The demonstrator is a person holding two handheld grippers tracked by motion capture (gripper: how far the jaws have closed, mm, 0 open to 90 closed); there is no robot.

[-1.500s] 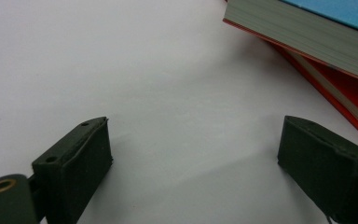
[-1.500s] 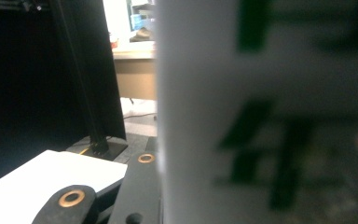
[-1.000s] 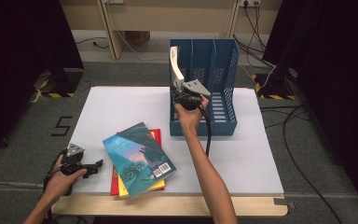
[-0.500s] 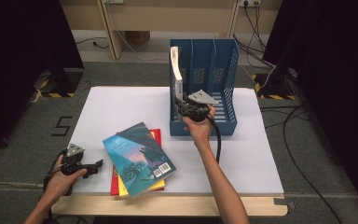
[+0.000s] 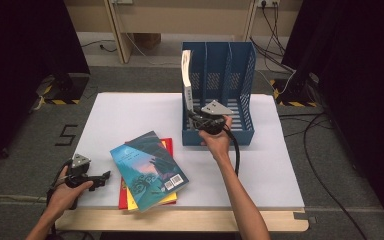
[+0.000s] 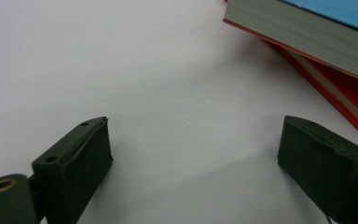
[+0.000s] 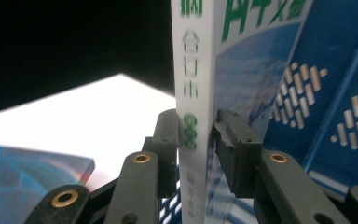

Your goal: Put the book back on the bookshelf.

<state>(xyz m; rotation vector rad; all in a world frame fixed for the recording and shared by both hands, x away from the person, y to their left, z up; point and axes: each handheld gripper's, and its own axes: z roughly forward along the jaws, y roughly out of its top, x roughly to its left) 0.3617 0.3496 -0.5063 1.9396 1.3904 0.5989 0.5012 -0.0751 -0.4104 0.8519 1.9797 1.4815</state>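
From the high view, the right gripper [image 5: 196, 116] clamps the white book [image 5: 186, 75] by its lower spine, so the book stands upright in the leftmost slot of the blue rack [image 5: 240, 132] and can slide down along the slot's wall; the left gripper [image 5: 100, 176] lies on the table [image 5: 130, 115], near the stack [image 5: 150, 170] of three books, probably waiting for the next pick; its hand rests at the table's near left corner.

In the left gripper view the jaws stand wide apart with bare table between them, gripping nothing; the stack's edge [image 6: 307, 35] lies just ahead to the right, teal book on top, red one beneath.

In the right gripper view both pads [image 7: 230, 140] press the book's white spine [image 7: 193, 93] from either side, the rack's perforated wall [image 7: 335, 93] right behind; the grip is low, which keeps the book from tipping.

Against the earlier frames, the right hand has come nearer the rack's front and a little lower; its jaws have just been closing, with the spine between them; the book leaned then and stands straighter now; the left gripper and the stack lie unchanged.
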